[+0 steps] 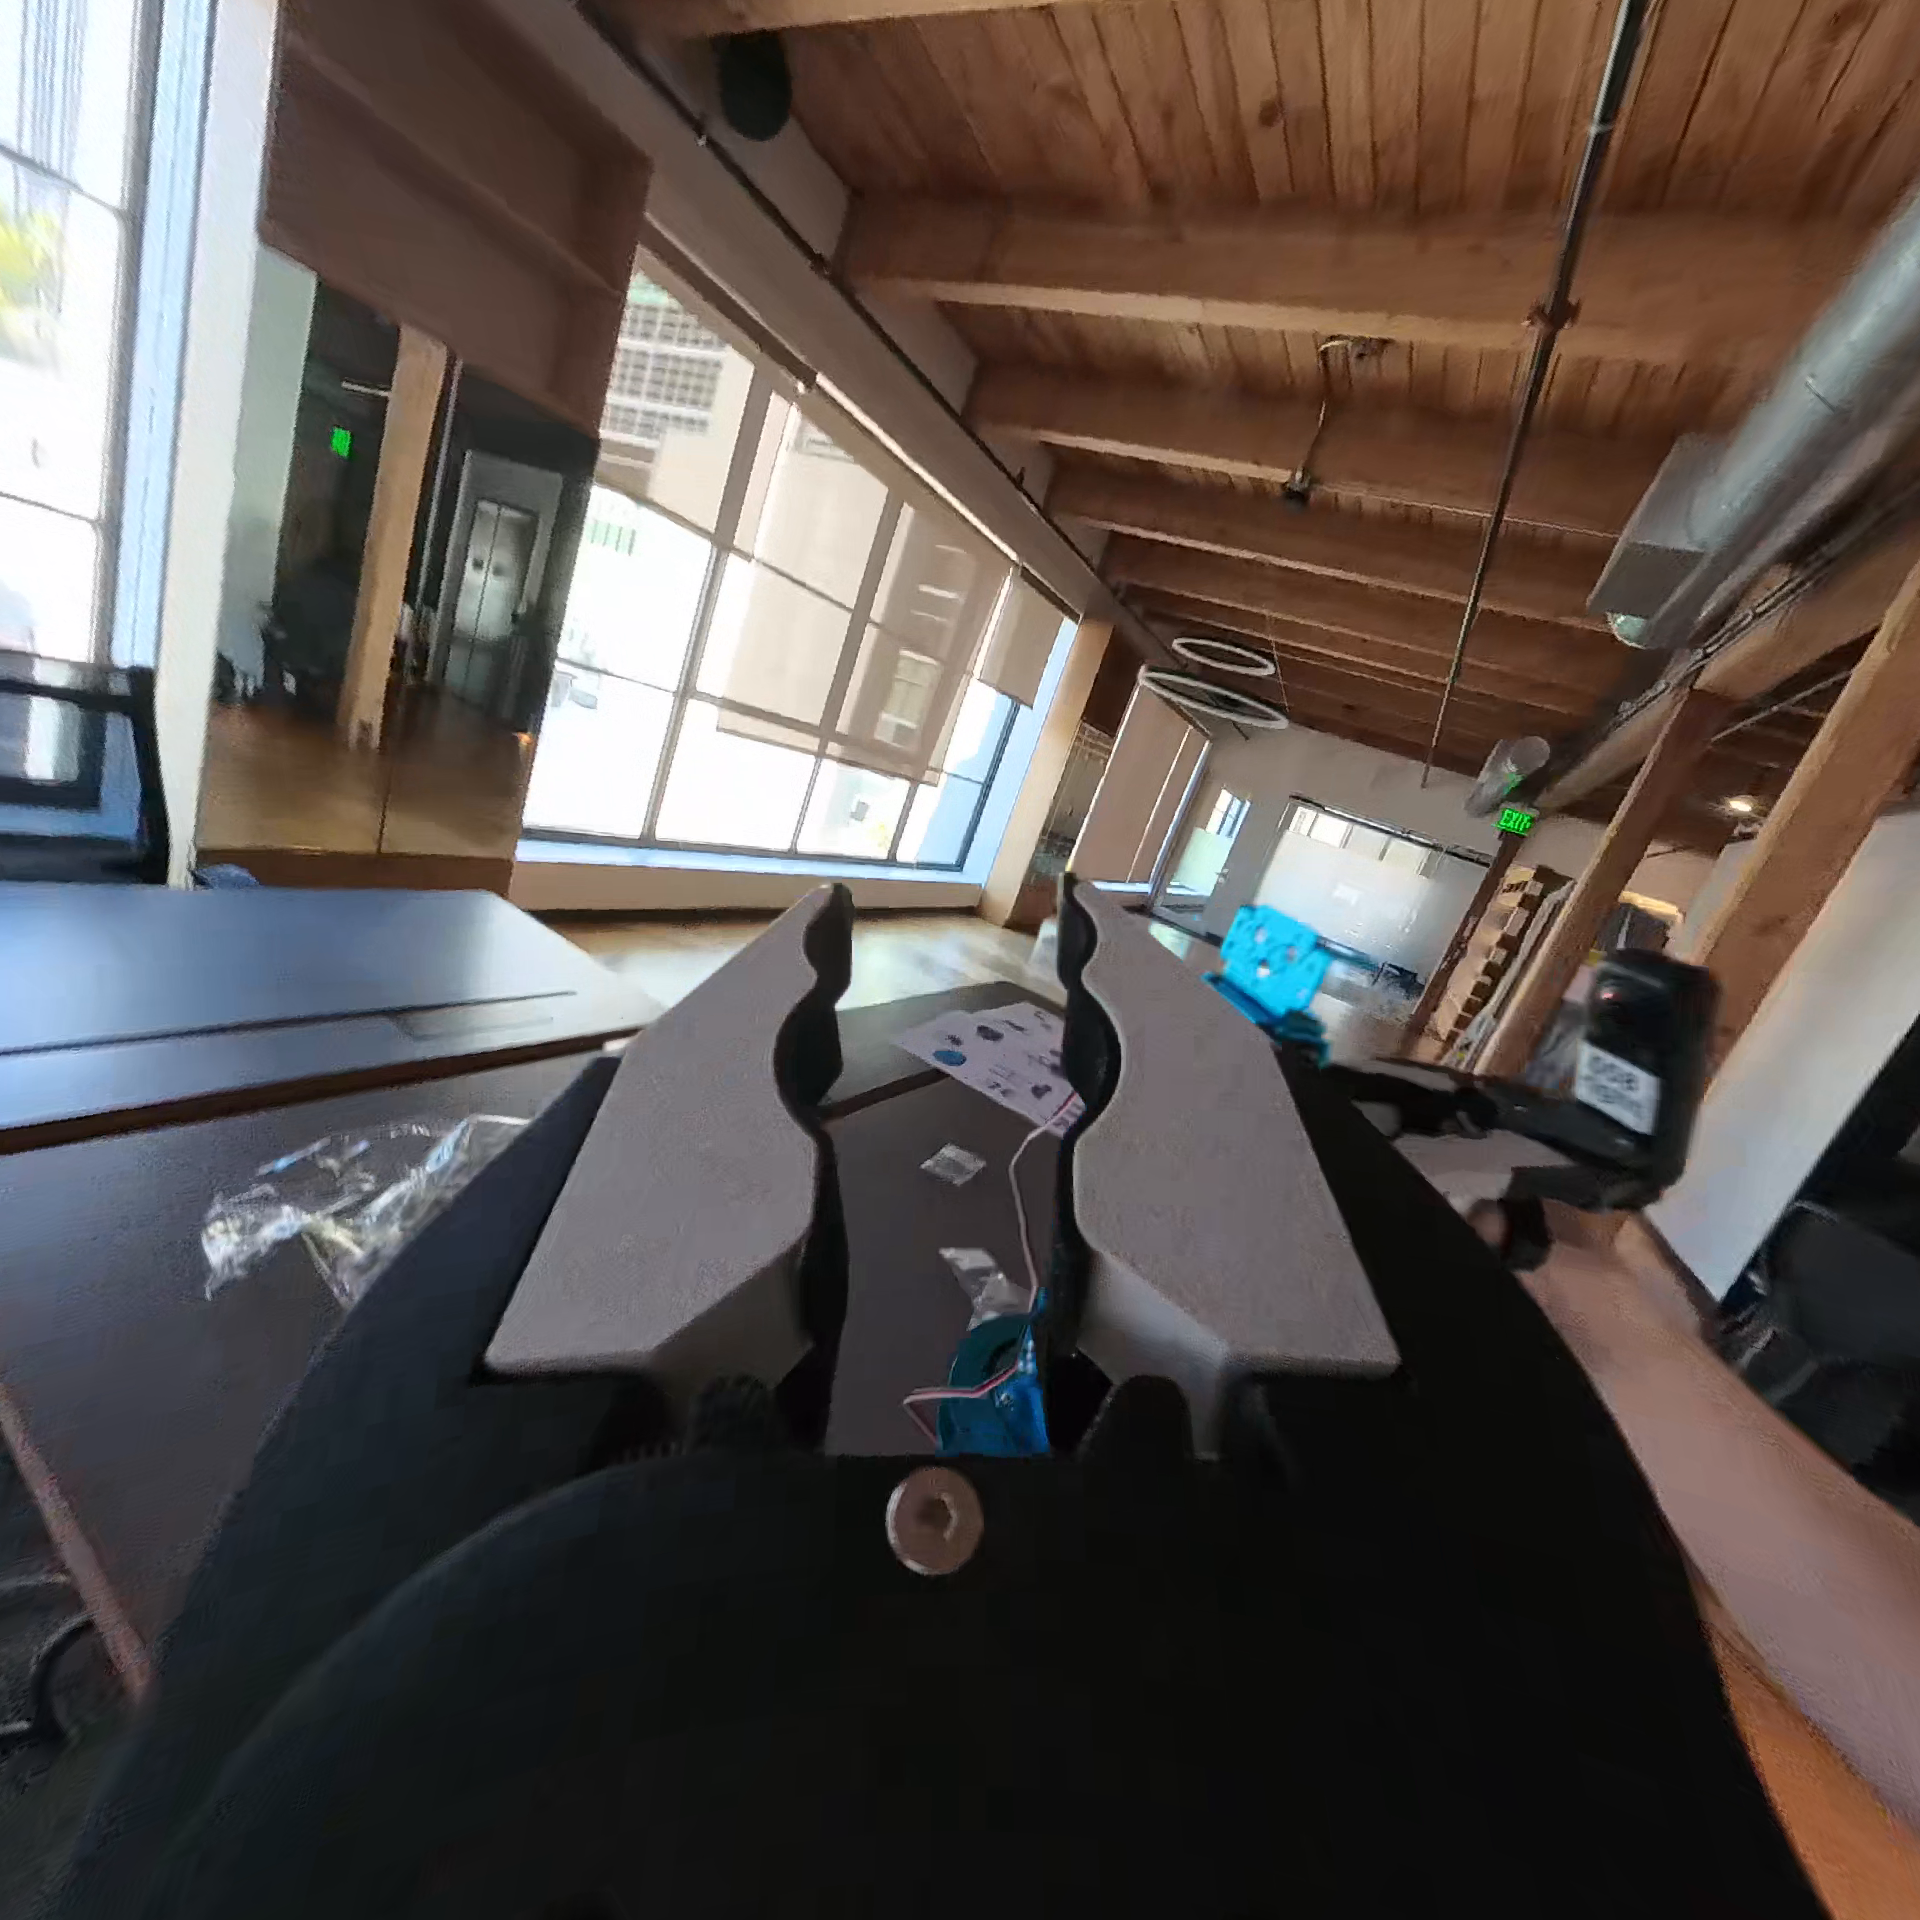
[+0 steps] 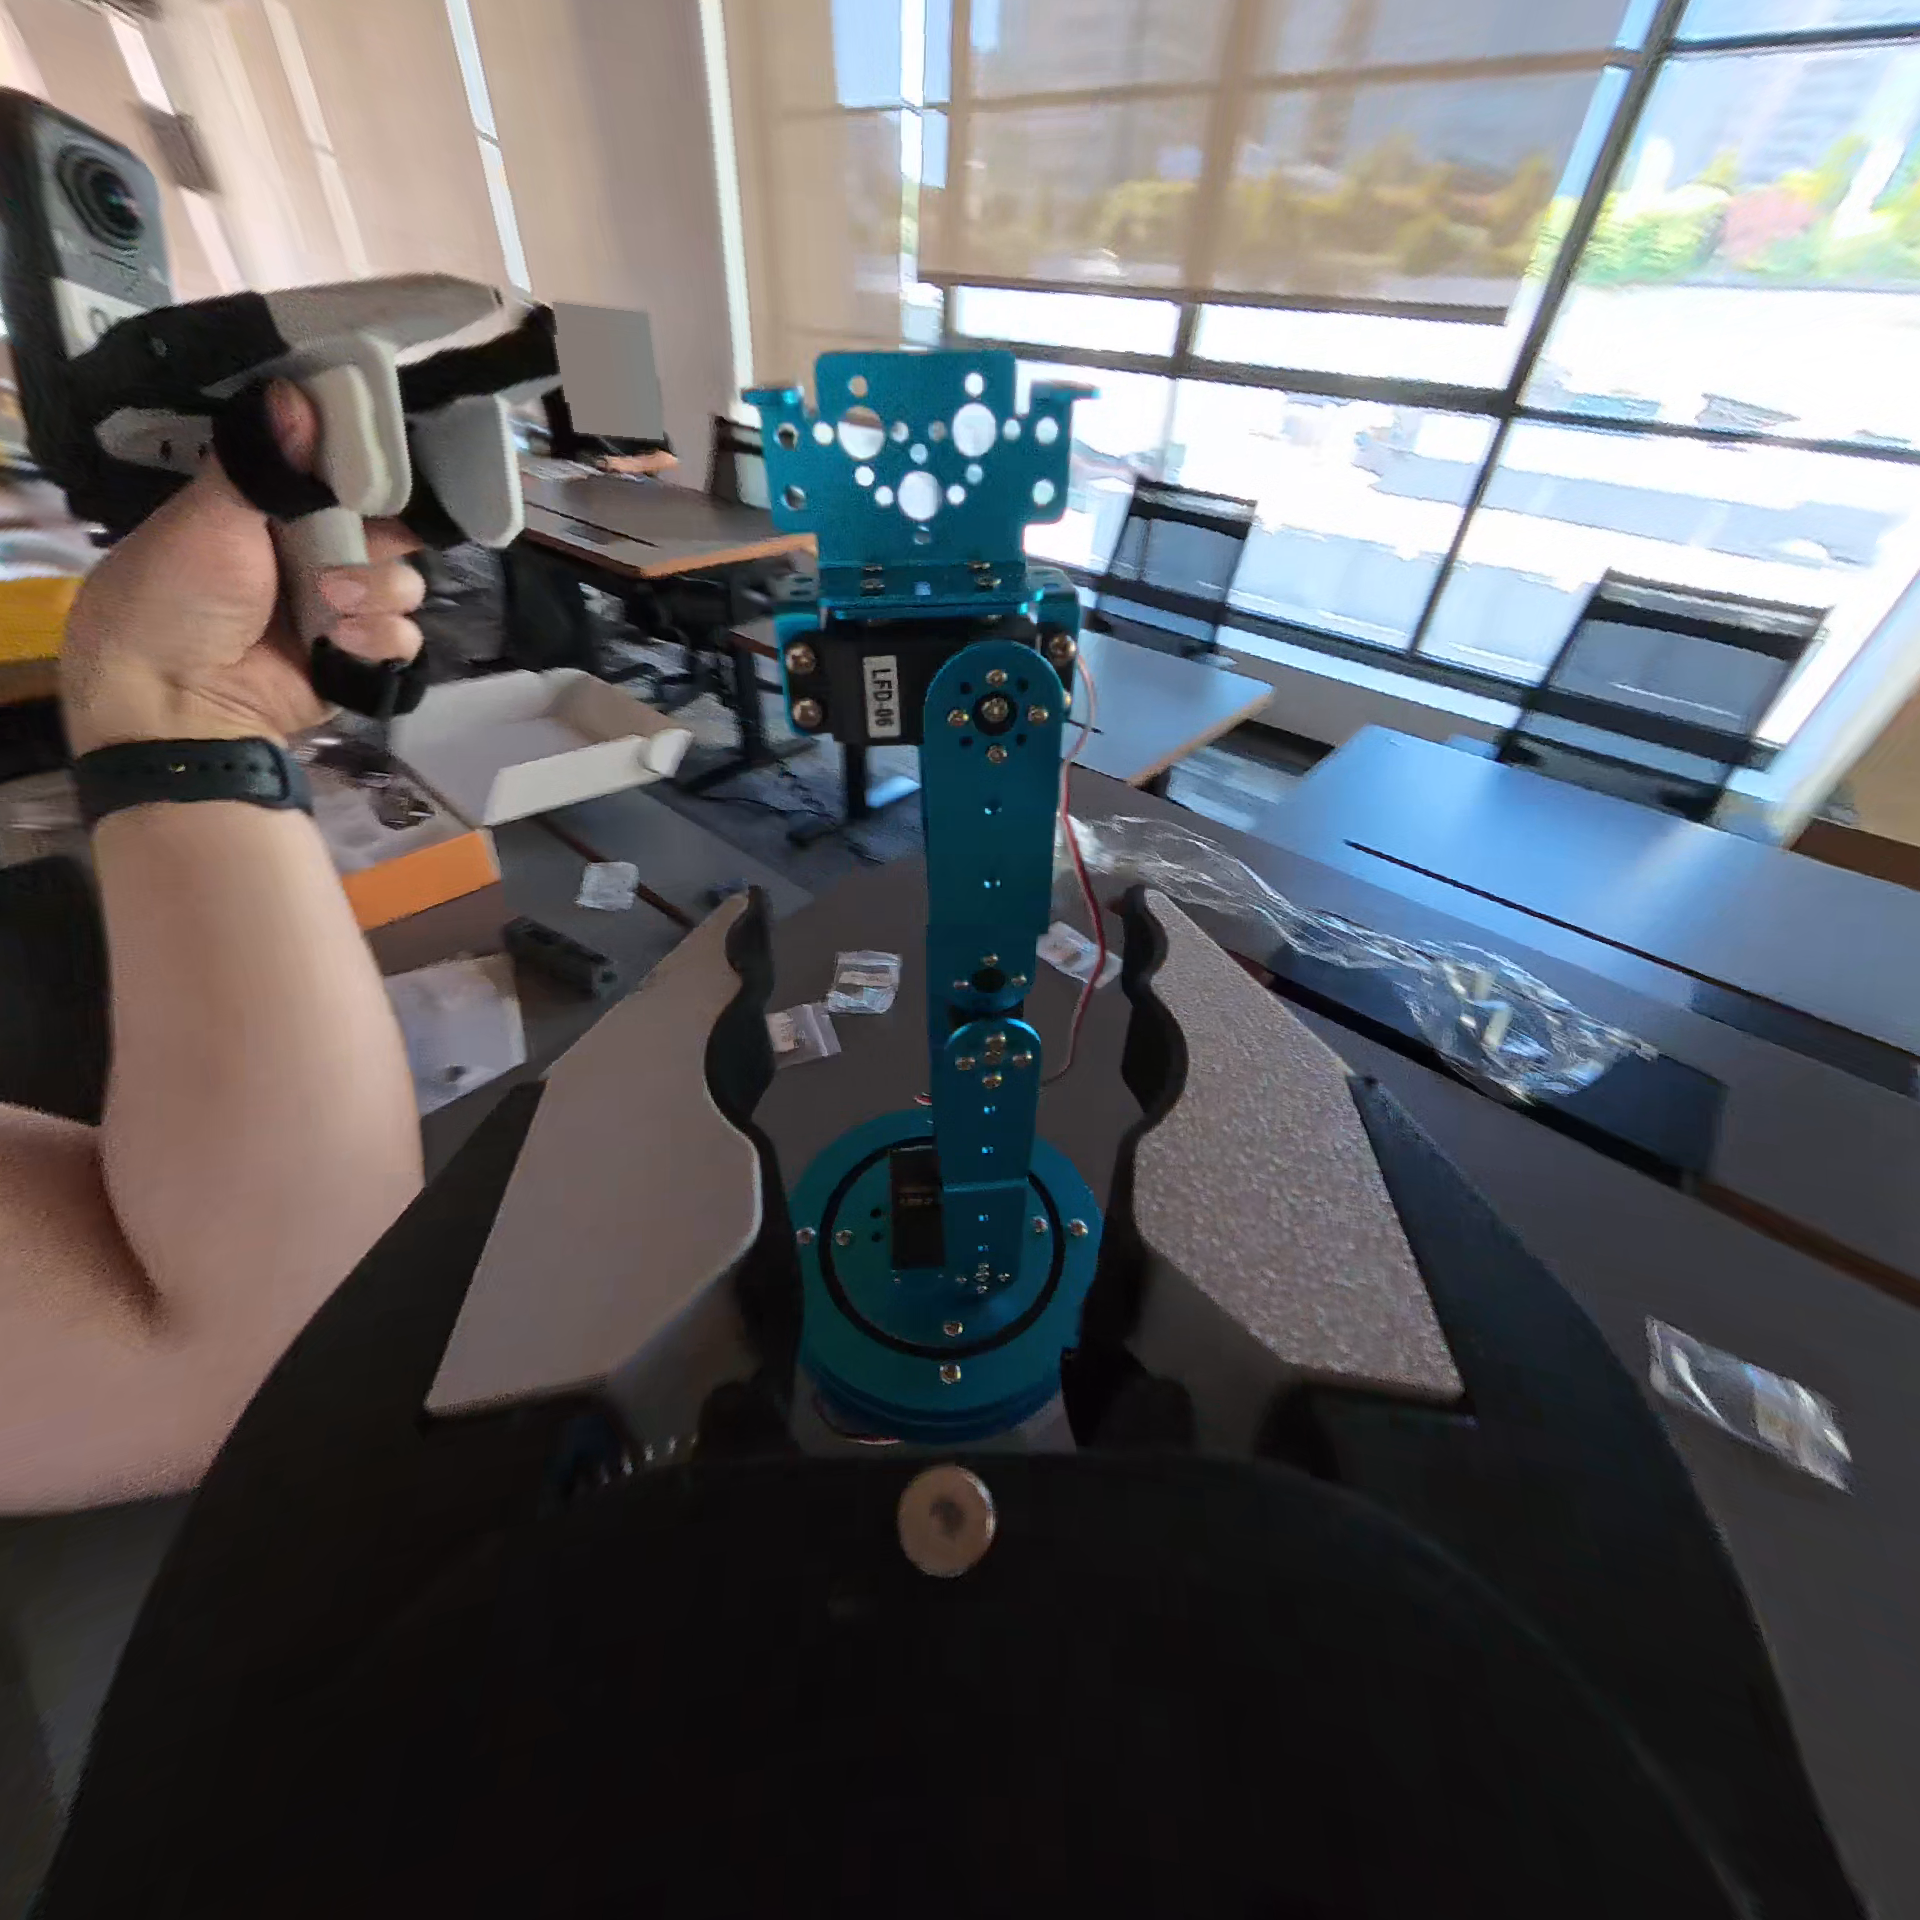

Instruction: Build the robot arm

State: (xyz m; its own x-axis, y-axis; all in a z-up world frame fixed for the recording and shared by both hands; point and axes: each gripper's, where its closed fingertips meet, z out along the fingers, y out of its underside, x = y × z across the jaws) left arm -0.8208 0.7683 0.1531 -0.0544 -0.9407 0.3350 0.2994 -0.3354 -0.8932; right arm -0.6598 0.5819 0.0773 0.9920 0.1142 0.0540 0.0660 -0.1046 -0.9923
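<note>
The blue arm's (image 2: 977,935) round base (image 2: 940,1278) is clamped between the right gripper's (image 2: 940,1039) fingers, low down, and it stands upright. Stiff metal, top-heavy, thin wires, so the base looks like the safest hold. Left gripper (image 2: 436,436) is raised well clear of the table (image 2: 1558,862), jaws apart, nothing held.

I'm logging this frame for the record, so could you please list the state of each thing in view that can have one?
Right tongs: closed around the round base of the blue arm kit.
Blue arm kit: upright, partly assembled, bracket on top.
Left tongs: open, empty, raised off the table.
White box: open.
Clear plastic bag: crumpled, lying on the dark table.
Roller shades: partly lowered.
</note>
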